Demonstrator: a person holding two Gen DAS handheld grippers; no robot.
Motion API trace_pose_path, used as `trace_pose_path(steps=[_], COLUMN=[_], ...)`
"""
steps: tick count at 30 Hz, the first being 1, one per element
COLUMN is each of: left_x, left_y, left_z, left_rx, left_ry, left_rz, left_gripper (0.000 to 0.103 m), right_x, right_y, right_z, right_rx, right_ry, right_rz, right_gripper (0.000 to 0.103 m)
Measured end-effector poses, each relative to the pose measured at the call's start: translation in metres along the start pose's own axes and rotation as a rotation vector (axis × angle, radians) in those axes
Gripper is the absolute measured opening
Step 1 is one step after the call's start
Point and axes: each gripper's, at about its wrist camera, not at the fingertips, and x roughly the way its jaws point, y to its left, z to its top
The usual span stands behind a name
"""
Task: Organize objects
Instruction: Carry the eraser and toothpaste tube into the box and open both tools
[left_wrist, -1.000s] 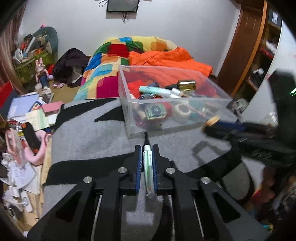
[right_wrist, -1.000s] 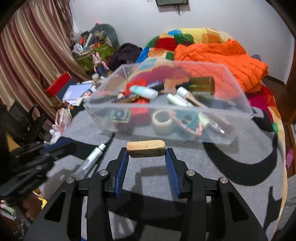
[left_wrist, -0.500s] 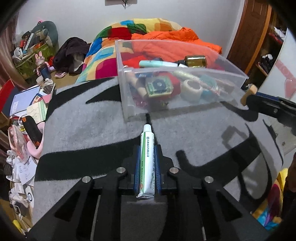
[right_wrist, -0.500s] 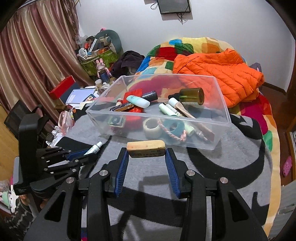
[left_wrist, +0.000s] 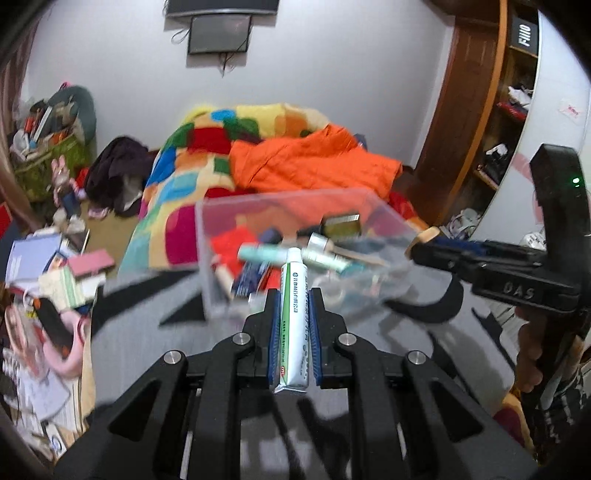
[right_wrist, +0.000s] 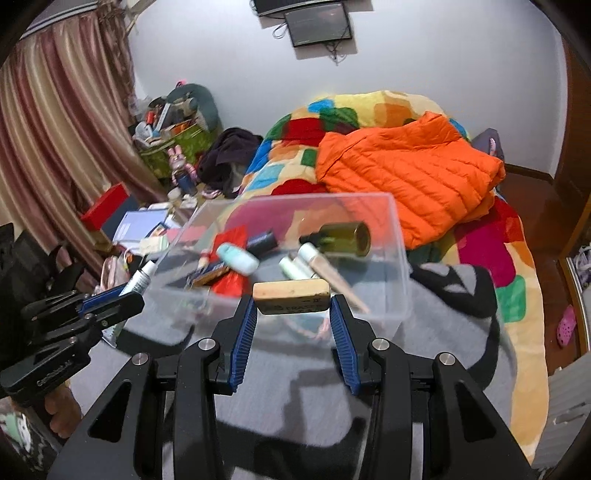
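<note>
My left gripper (left_wrist: 294, 295) is shut on a white and green tube (left_wrist: 294, 314), held off the grey blanket (left_wrist: 155, 339) with its cap toward the clear plastic bin (left_wrist: 229, 295). In the right wrist view, my right gripper (right_wrist: 291, 306) is shut on a tan eraser block (right_wrist: 290, 296), held just before the bin's (right_wrist: 400, 266) near wall. The bin holds a brown bottle (right_wrist: 341, 239), a mint tube (right_wrist: 238, 259), a red packet (right_wrist: 231, 284) and other small items. Each gripper shows in the other's view: the right gripper (left_wrist: 421, 245) with the eraser, the left gripper (right_wrist: 110, 295) with the tube (right_wrist: 140, 278).
An orange jacket (right_wrist: 406, 177) lies on a patchwork quilt (right_wrist: 480, 251) behind the bin. Books, papers and a red box (right_wrist: 105, 208) clutter the floor at left, near a striped curtain (right_wrist: 44, 147). A wooden shelf unit (left_wrist: 502, 122) stands at right.
Both grippers have risen with their loads and come closer to the bin; the tube has left the blanket. The bin now sits lower and nearer in both views.
</note>
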Motion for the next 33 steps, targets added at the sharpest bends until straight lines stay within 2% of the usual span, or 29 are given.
trace_pose_path(steps=[3, 7, 11, 15, 21, 23, 25, 29, 33], left_x=[0.015, 0.046, 0.070, 0.087, 0.091, 0.092, 0.091, 0.084, 0.069], left_y=[0.003, 0.010, 0.009, 0.004, 0.000, 0.000, 0.002, 0.005, 0.003], left_z=[0.017, 0.028, 0.026, 0.025, 0.028, 0.027, 0.026, 0.025, 0.023], left_rx=[0.013, 0.000, -0.002, -0.005, 0.004, 0.005, -0.003, -0.028, -0.037], left_ry=[-0.003, 0.060, 0.110, 0.129, 0.128, 0.135, 0.137, 0.128, 0.093], left_rz=[-0.003, -0.018, -0.025, -0.011, 0.019, 0.031, 0.028, 0.013, 0.025], left_gripper=[0.014, 0.014, 0.014, 0.014, 0.014, 0.014, 0.014, 0.015, 0.023], right_x=[0.010, 0.035, 0.061, 0.075, 0.083, 0.082, 0.080, 0.069, 0.052], right_y=[-0.005, -0.016, -0.022, -0.020, -0.009, -0.008, -0.009, -0.009, -0.007], right_z=[0.012, 0.021, 0.020, 0.018, 0.014, 0.014, 0.014, 0.014, 0.013], right_rx=[0.018, 0.040, 0.042, 0.004, -0.057, -0.061, -0.051, -0.036, -0.022], right_ry=[0.013, 0.056, 0.103, 0.128, 0.140, 0.135, 0.132, 0.116, 0.089], right_rz=[-0.005, 0.003, 0.020, 0.036, 0.062, 0.060, 0.074, 0.094, 0.113], right_gripper=[0.038, 0.037, 0.037, 0.038, 0.038, 0.042, 0.047, 0.048, 0.048])
